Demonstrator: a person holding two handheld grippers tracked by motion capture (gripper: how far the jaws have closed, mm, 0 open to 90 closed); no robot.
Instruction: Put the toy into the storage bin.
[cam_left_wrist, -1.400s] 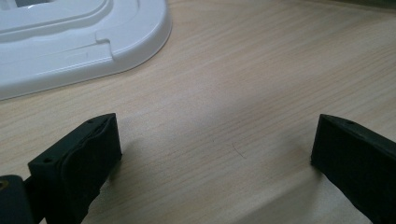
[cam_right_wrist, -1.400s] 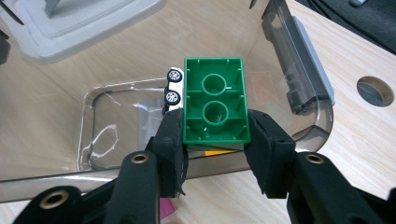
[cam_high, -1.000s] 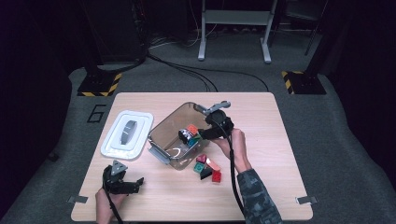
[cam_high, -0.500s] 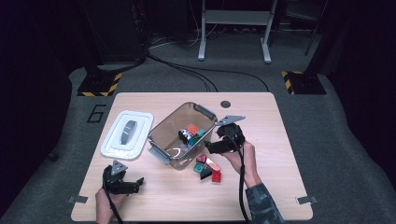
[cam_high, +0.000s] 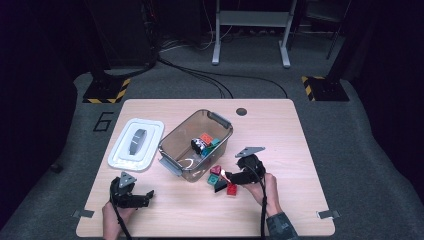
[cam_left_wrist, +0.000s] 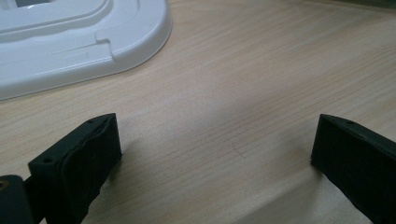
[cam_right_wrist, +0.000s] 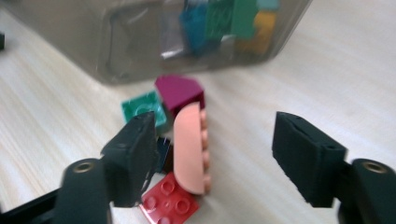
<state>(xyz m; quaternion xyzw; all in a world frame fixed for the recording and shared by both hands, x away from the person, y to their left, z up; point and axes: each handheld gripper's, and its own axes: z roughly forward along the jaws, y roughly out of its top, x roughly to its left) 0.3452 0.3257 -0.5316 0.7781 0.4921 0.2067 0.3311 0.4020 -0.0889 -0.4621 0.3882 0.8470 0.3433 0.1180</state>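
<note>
1 clear bin (cam_high: 172, 145), 1 white lid (cam_high: 136, 143), 2 hand-held grippers, 5 loose bricks on the table (cam_high: 165, 210)

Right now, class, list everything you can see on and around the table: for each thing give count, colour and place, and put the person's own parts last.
table: one, light wood, centre of the high view.
bin: one, clear grey-brown, middle of the table, with several bricks inside.
lid: one, white, flat on the table left of the bin.
loose bricks: a small cluster, at least five; maroon, green, black, red and peach, on the table just beside the bin.
peach brick: one, between the right jaws, not yet pinched.
floor blocks: two, black with yellow stripes, beyond the table's far corners.
left gripper: black, jaws open, resting near the table's near left corner.
right gripper: black, jaws closing over the loose bricks.
</note>
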